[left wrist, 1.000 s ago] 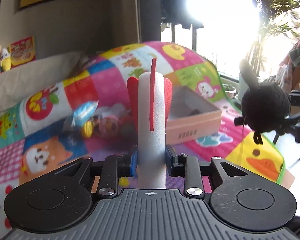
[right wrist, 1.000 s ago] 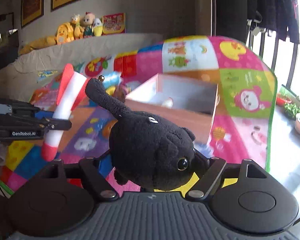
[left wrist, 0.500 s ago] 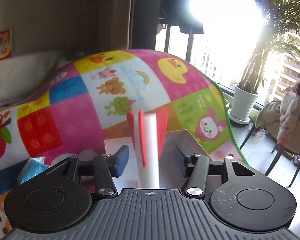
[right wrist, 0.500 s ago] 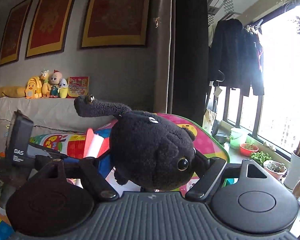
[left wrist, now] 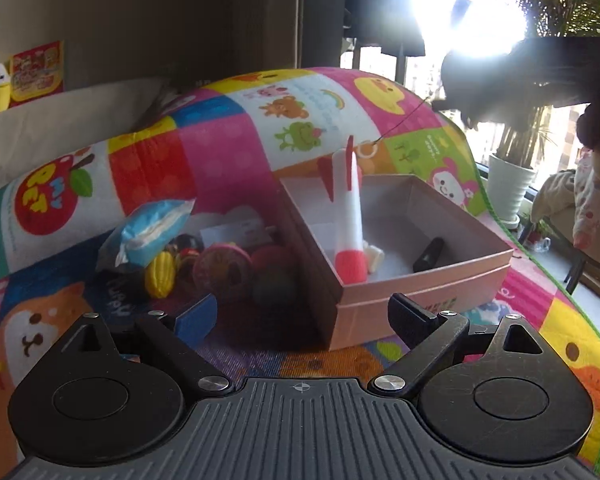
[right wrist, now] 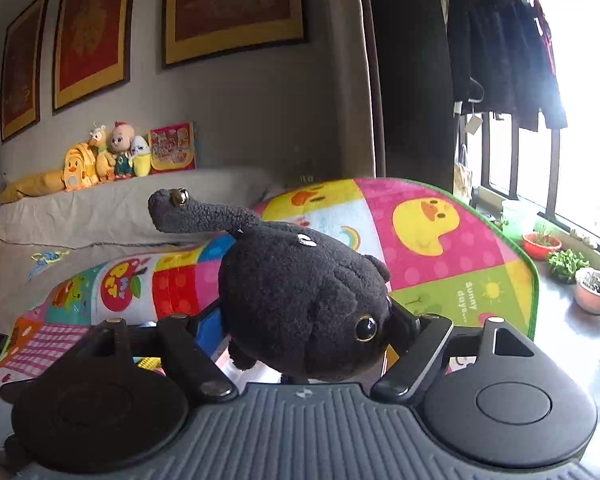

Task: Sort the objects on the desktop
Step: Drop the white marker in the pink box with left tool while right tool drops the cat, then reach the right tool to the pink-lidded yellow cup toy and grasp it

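Standing wide apart, the jaws of the left gripper are opening at this moment and nothing is between them. The foam rocket, white with red fins and a red base, is in the pink box, base down and leaning against the left wall of it. A small black object and a little white piece lie on the box floor near it. On the colourful play mat, just beside the box on its left, a pile of unsorted toys waits: a yellow corn toy, a round pink toy and a blue packet.

The right gripper holds the black plush toy between its fingers, and these jaws are opening too, although the pads seem to press its sides. In the left view the plush hangs high at the right, above the box.

The step in hand seems to be placing: one thing is delivered, the second not yet. The next move probably needs the right hand to come over the open box before it lets the plush go, while the left returns to the pile.
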Demonstrator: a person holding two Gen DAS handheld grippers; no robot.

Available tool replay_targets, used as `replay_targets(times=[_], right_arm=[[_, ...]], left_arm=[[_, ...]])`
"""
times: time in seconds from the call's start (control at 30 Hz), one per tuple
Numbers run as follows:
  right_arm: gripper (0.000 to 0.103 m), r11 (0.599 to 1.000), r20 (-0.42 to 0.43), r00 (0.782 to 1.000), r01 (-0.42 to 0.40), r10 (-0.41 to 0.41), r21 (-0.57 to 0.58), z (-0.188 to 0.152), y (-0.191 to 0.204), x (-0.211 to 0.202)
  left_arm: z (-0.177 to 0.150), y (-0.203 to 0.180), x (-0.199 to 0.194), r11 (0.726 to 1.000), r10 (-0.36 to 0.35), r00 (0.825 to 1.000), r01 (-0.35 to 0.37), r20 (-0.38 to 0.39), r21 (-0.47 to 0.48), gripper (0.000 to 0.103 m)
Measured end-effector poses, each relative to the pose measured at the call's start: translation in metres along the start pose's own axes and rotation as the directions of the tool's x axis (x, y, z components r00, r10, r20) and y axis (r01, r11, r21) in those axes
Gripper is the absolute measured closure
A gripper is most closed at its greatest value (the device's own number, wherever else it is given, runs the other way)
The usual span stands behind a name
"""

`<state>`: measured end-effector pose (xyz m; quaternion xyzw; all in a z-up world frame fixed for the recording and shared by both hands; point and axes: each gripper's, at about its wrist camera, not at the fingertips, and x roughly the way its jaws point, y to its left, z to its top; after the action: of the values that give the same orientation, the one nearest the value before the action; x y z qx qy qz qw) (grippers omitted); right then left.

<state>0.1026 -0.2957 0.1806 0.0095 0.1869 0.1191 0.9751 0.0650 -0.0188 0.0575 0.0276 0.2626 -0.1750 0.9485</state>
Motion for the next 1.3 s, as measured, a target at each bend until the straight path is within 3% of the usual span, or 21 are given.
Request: replay_targets(times=[0.1,0.27,0.33,0.4,0.67,0.77,0.8,1.0,1.13,1.3], right_arm=[[0.015,1.0,-0.114,0.993,0.016,-0.017,-0.013,-0.01,0.005,0.034],[0.017,1.0,-0.174,0.984,0.025,-0.023,0.006,-0.013,0.013,0.075],[0.031,0.999,-0.198,0.98,0.032,-0.029,0.011,-0.009,0.014,0.097],[0.054,0.999,-0.227,0.973,0.03,-0.026,0.014,-0.004,0.018,0.122],[0.062,0.999,-0.263,0.964,0.032,-0.026,0.016,0.016,0.049,0.214],[0.083,0.998,-0.303,0.952,0.046,-0.054,-0.031,0.016,0.061,0.244],[0.085,0.999,-0.326,0.944,0.041,-0.046,-0.024,0.016,0.062,0.249],[0.085,1.0,-0.434,0.901,-0.014,0.016,0.007,0.003,0.056,0.234],[0.085,0.998,-0.558,0.829,-0.06,0.038,-0.021,-0.022,0.054,0.219],[0.08,0.997,-0.536,0.844,-0.06,0.022,-0.053,-0.037,0.037,0.178]], left_arm=[[-0.013,0.015,-0.003,0.998,0.013,1.0,-0.014,-0.02,-0.057,0.006],[-0.032,0.03,-0.003,0.991,0.011,0.999,-0.017,-0.048,-0.134,0.005],[-0.035,0.034,-0.004,0.988,0.004,0.999,-0.012,-0.051,-0.155,0.005],[-0.038,0.036,-0.006,0.986,0.001,0.999,-0.009,-0.05,-0.168,0.003],[-0.042,0.042,-0.011,0.979,-0.003,0.999,-0.007,-0.049,-0.204,0.003],[-0.044,0.046,-0.016,0.977,0.005,0.999,-0.014,-0.044,-0.211,0.003],[-0.045,0.048,-0.018,0.976,0.007,0.999,-0.016,-0.043,-0.216,0.003],[-0.048,0.055,-0.017,0.968,0.003,0.999,-0.014,-0.044,-0.251,0.002],[-0.048,0.05,-0.018,0.971,-0.012,0.999,0.003,-0.035,-0.239,0.002],[-0.05,0.051,-0.027,0.982,0.076,0.997,-0.079,-0.026,-0.174,0.002]])
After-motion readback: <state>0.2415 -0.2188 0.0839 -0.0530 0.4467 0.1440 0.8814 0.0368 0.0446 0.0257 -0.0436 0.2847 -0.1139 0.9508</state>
